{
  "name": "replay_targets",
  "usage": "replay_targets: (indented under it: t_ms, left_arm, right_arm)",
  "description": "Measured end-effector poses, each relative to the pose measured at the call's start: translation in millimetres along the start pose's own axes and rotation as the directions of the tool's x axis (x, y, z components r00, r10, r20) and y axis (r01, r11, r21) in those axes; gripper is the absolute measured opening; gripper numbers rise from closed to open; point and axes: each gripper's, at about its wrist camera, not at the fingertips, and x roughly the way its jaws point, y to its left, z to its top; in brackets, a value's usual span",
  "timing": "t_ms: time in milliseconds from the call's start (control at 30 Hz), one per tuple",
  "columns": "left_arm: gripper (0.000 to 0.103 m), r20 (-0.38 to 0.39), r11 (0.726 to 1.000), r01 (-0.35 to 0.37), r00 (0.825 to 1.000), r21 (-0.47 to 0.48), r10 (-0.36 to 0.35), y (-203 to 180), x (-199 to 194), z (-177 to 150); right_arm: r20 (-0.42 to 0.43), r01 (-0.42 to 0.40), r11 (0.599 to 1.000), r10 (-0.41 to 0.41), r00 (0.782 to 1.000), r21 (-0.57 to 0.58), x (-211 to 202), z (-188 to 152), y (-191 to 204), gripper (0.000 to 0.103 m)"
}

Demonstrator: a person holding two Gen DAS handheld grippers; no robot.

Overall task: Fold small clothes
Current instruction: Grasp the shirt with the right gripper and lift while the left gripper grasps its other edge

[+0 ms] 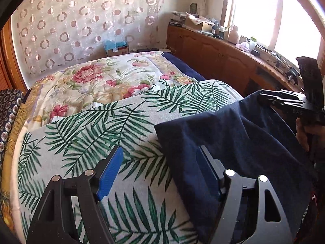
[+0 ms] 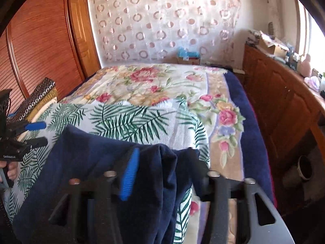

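A bedroom scene seen from two claw-mounted cameras, both looking across a bed. At far left in the right wrist view stand wooden louvred wardrobe doors [image 2: 38, 40], with a stack of patterned cushions [image 2: 41, 93] at the bed's left edge. The bed carries a floral quilt [image 1: 97, 77], and nearer the cameras a palm-leaf blanket [image 1: 97, 130] lies over it. In the left wrist view, the left claw [image 1: 160, 174] has its fingers spread wide apart; its blue-padded left finger [image 1: 110, 174] sits over bare palm-leaf fabric, while its right finger is draped by the edge of a navy blue garment [image 1: 233, 134], so the cloth lies on the claw's right side and spills rightward. Whether that finger actually presses the cloth cannot be told. Farther right in the same view, the right claw [image 1: 272, 99] is seen side-on at the garment's upper corner, fingers lying close together with cloth meeting them. In the right wrist view, that claw [image 2: 164, 174] shows one blue pad [image 2: 130, 174] and a bunched fold of navy cloth hanging between its fingers, apparently gripped. The left claw [image 2: 38, 134] appears there at far left, spread apart, beside the garment's left edge. At far right, a wooden cabinet [image 1: 213, 52] with cluttered top runs beneath a bright window [image 1: 274, 14].
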Motion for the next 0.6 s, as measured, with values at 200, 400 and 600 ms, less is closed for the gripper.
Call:
replay_targets:
  t_ms: [200, 400, 600]
  left_arm:
    - [0.075, 0.002, 1.000, 0.005, 1.000, 0.025, -0.005, -6, 17, 8]
    - [0.075, -0.014, 1.000, 0.015, 1.000, 0.021, -0.015, -1, 29, 14]
    - [0.075, -0.029, 0.999, 0.047, 0.998, 0.013, -0.047, -1, 38, 20]
  right_arm:
    - [0.019, 0.002, 1.000, -0.002, 1.000, 0.015, -2, 5, -6, 0.004]
    - [0.034, 0.060, 0.997, -0.062, 0.997, 0.053, -8, 0, -13, 0.004]
    - [-0.013, 0.110, 0.992, -0.109, 0.994, 0.062, 6, -3, -12, 0.038]
